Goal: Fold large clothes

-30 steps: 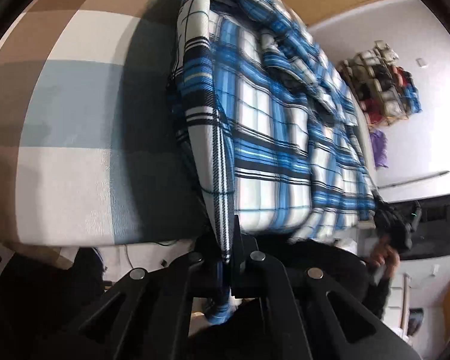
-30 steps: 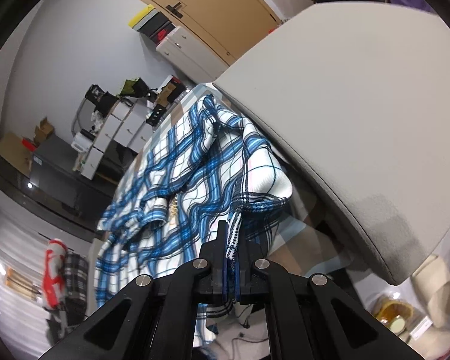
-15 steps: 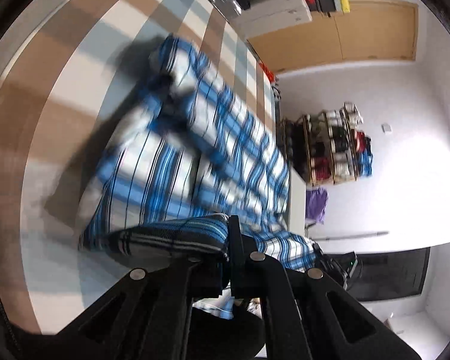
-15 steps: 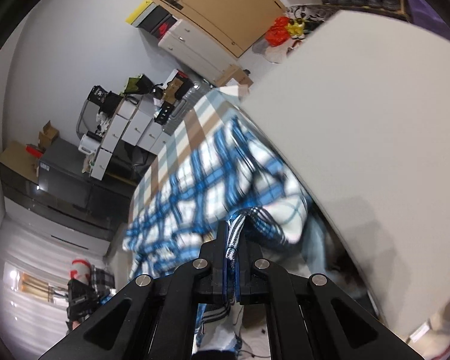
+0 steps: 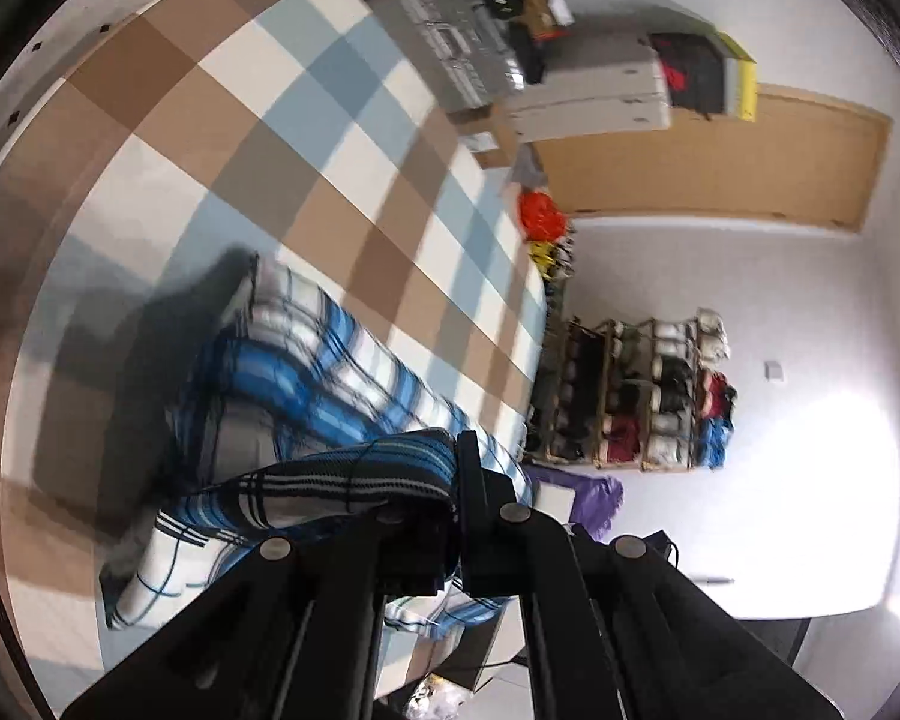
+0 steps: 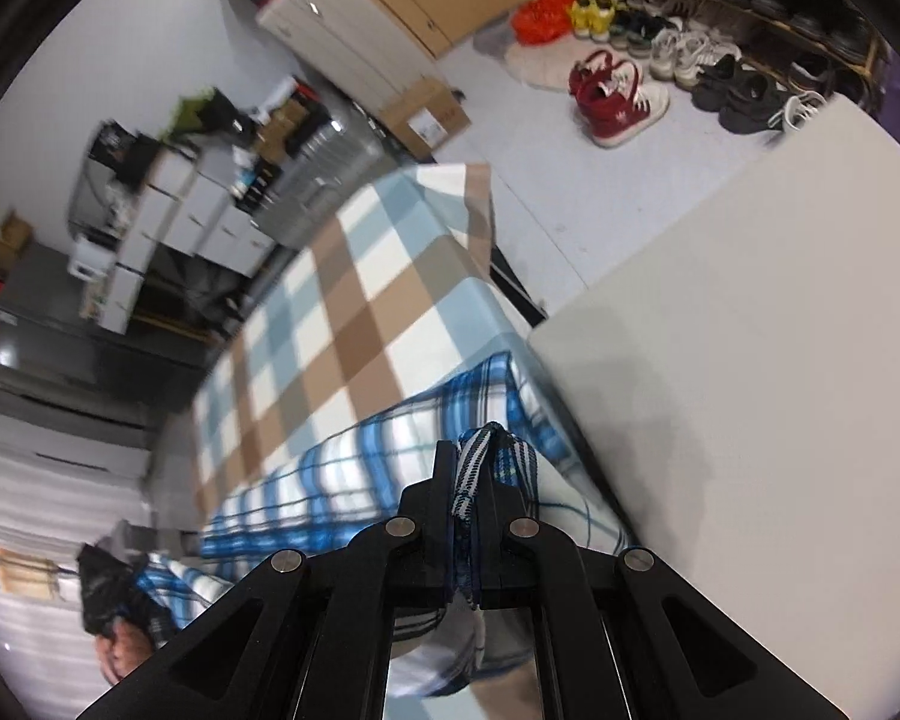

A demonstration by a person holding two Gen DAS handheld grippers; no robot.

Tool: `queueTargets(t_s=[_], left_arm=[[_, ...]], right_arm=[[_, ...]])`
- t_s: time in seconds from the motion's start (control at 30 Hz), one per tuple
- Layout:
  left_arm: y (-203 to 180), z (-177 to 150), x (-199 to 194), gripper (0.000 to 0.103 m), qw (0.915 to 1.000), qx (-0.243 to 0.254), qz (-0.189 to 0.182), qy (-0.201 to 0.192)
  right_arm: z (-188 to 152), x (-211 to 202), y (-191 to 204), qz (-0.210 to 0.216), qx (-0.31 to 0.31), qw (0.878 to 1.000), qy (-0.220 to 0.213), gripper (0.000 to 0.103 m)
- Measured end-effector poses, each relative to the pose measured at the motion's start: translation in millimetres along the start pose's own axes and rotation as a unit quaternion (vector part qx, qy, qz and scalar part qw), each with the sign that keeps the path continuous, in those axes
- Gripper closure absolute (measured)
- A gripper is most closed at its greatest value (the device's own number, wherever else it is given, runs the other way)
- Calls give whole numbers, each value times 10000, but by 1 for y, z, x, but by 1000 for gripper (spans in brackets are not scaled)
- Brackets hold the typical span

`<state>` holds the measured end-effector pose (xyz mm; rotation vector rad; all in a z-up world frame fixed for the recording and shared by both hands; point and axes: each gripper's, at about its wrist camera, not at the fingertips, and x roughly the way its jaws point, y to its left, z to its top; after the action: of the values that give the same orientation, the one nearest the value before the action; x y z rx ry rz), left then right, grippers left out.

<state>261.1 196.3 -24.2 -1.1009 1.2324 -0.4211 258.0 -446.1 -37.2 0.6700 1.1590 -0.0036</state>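
Left gripper (image 5: 459,480) and right gripper (image 6: 471,480), each clamped on an edge of the blue plaid shirt (image 5: 306,372). The shirt lies across the checked tablecloth (image 5: 258,138), its gripped edge lifted: the folding carry appears under way. The next move calls for laying that edge evenly over the resting half. Beyond, a shoe rack (image 5: 630,390) holds shoes; a cardboard box (image 6: 426,111) stands closed.
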Motion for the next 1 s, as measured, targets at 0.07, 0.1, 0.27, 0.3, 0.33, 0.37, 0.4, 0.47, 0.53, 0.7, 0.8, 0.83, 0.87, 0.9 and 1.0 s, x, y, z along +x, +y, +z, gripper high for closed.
queueTargets(t_s=[0.07, 0.1, 0.27, 0.3, 0.33, 0.37, 0.4, 0.47, 0.53, 0.7, 0.8, 0.83, 0.87, 0.9, 1.0], left_arm=[[9, 9, 4, 103, 9998, -170, -85, 1], [13, 15, 7, 103, 9997, -249, -57, 18], [47, 25, 10, 103, 9962, -862, 61, 144], [54, 25, 9, 100, 9948, -992, 114, 194], [58, 24, 5, 89, 9941, -1064, 129, 189], [58, 25, 0, 71, 9939, -1084, 120, 146], [58, 24, -9, 58, 9940, -1093, 96, 34], [51, 23, -25, 37, 9935, -1118, -35, -211], [37, 15, -42, 37, 9959, -840, -24, -333], [0, -24, -57, 37, 9995, -30, 254, -211], [-14, -60, -45, 36, 9959, 690, 566, 118], [-15, -69, -37, 36, 9938, 840, 671, 265], [-13, -81, -25, 36, 9914, 988, 723, 469], [-9, -92, -12, 36, 9888, 1060, 803, 685], [-1, -103, 22, 36, 9850, 1086, 846, 1039]], right_arm=[[15, 21, -2, -107, 87, 9998, 122, 100], [22, 30, -5, -124, 193, 9996, 173, 100], [40, 69, -13, -163, 394, 9982, 424, 97], [41, 74, -15, -157, 420, 9979, 469, 97], [42, 76, -16, -121, 469, 9977, 471, 93], [43, 75, -16, -82, 468, 9979, 432, 89], [44, 73, -15, -80, 437, 9982, 395, 71], [44, 59, -13, -75, 301, 9993, 198, 36], [43, 38, -8, -144, 155, 9998, -49, 32], [20, -18, 19, -235, -729, 9949, -658, 17], [-12, -27, 47, -386, -1643, 9834, -673, 14], [-29, -25, 59, -477, -2046, 9758, -605, 13], [-42, -21, 68, -529, -2296, 9703, -551, 13], [-56, -14, 77, -586, -2530, 9645, -477, 13], [-90, 13, 100, -572, -2998, 9520, -234, 13]])
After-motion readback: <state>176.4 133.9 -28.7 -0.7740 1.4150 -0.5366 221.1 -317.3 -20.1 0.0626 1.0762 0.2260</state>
